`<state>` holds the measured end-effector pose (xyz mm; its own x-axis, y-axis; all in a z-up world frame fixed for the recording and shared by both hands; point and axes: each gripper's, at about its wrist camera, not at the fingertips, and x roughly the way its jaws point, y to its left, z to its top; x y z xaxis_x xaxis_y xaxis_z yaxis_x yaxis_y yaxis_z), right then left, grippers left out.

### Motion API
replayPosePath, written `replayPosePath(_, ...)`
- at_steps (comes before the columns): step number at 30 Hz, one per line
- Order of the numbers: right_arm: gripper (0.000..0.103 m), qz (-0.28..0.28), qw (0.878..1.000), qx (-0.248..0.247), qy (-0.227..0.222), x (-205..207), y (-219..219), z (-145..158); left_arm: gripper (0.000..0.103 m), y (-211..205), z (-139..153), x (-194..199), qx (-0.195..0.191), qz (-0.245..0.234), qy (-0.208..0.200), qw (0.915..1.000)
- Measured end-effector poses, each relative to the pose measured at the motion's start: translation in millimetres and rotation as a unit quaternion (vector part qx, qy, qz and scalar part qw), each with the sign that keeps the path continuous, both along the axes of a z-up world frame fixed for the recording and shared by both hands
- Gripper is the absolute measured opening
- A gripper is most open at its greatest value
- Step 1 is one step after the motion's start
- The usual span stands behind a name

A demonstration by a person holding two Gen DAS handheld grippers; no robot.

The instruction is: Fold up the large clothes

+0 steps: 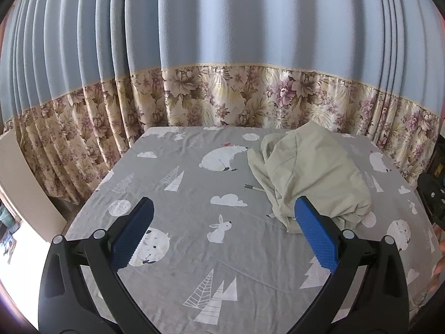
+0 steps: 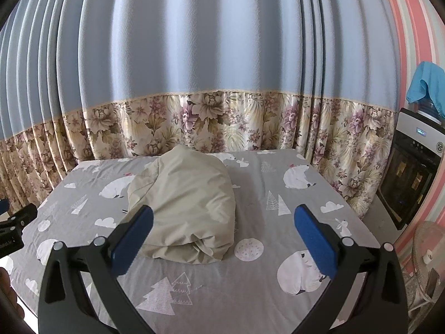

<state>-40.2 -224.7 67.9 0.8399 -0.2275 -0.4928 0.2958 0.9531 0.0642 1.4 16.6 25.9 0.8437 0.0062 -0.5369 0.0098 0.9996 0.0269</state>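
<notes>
A pale beige-green garment (image 1: 311,172) lies in a crumpled heap on the grey bed sheet with bears and trees (image 1: 194,183), right of centre in the left wrist view. A drawstring tip (image 1: 250,186) sticks out to its left. My left gripper (image 1: 222,217) is open and empty, above the sheet, with its right pad just in front of the heap. In the right wrist view the garment (image 2: 186,203) sits centre-left on the sheet (image 2: 278,183). My right gripper (image 2: 222,220) is open and empty, its left pad overlapping the heap's near left side.
A blue curtain with a floral lower band (image 1: 222,103) hangs close behind the bed. A black and white appliance (image 2: 411,172) stands at the right with a blue cloth (image 2: 425,83) on top. A fan (image 2: 428,253) stands at the lower right. The left gripper's body (image 2: 14,225) shows at the left edge.
</notes>
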Motion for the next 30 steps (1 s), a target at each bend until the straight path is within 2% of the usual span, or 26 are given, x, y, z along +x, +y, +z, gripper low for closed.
replayPosePath(12,0.101,0.003,1.0,0.004,0.011,3,-7,-11,0.1,2,1,0,0.004,-0.012,0.004,0.9999)
replayPosePath(19,0.101,0.001,1.0,0.004,0.012,4,-5,-11,0.1,3,6,-3,0.017,-0.009,-0.01,0.9998)
replayPosePath(30,0.101,0.004,1.0,0.005,0.014,7,-4,-13,0.1,5,9,3,0.022,-0.018,-0.006,0.9996)
